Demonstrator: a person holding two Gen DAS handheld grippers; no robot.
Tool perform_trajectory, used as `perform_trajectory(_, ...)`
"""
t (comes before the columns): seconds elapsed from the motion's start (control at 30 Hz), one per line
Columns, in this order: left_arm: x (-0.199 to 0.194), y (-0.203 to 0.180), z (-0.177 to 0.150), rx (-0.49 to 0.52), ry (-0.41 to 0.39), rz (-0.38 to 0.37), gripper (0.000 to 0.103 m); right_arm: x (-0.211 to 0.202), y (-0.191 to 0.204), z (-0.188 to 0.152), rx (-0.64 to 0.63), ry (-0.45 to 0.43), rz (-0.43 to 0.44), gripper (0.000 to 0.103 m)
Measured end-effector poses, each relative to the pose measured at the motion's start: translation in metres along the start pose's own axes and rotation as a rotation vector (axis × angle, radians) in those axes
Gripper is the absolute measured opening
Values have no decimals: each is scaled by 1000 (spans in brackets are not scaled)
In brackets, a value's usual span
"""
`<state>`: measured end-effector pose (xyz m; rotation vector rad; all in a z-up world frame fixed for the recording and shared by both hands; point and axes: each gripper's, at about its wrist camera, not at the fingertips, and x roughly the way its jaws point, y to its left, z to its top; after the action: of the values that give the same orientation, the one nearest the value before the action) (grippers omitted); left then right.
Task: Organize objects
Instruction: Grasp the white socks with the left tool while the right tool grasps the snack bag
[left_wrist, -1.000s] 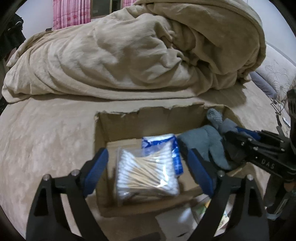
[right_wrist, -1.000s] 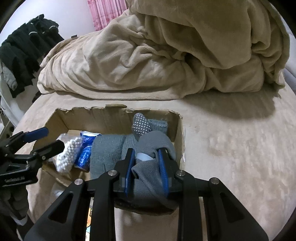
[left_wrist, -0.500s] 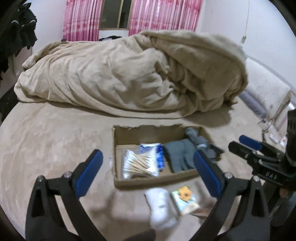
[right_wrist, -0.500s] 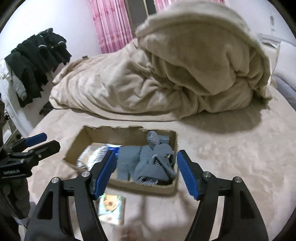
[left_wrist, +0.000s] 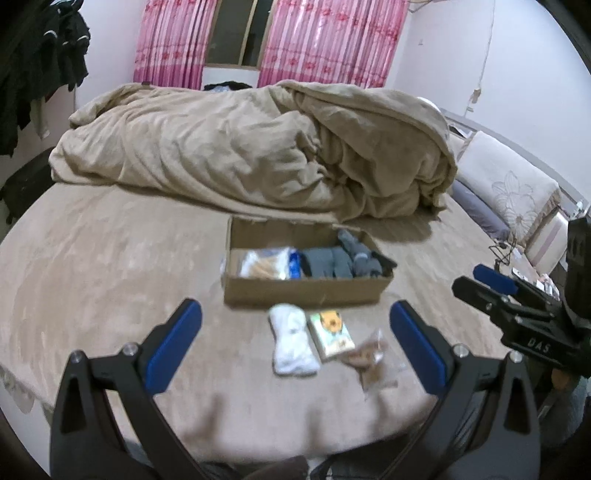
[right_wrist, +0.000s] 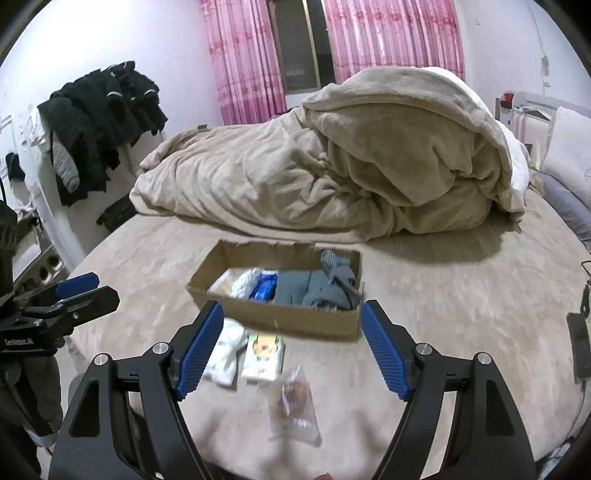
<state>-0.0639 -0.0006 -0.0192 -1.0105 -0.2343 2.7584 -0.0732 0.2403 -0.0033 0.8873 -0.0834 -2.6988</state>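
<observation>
Both grippers (left_wrist: 295, 343) (right_wrist: 291, 349) back, empty

The box (right_wrist: 280, 317) is matt brown cardboard with rough torn edges. The blanket (right_wrist: 332, 173) is soft beige plush cloth. The snack bag (right_wrist: 295, 406) is glossy clear plastic. The gripper pads (right_wrist: 382, 350) are ribbed blue rubber-like plastic.

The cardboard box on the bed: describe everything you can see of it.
The cardboard box is a shallow, open-topped brown tray with ragged, torn upper edges, lying flat on the beige bed cover. From left to right it holds a bag of cotton swabs, a blue packet and grey gloves. Neither pair of tongs touches it.
</observation>
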Motion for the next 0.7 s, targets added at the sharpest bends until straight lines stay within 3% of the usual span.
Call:
perform_trajectory(0.23,10,6,-36,-28,87,21,103,-7,8,-31,-4,49,12,80)
perform_trajectory(0.7,65,0,-67,-22,218,37,102,48,6,-68,-13,187,32,80)
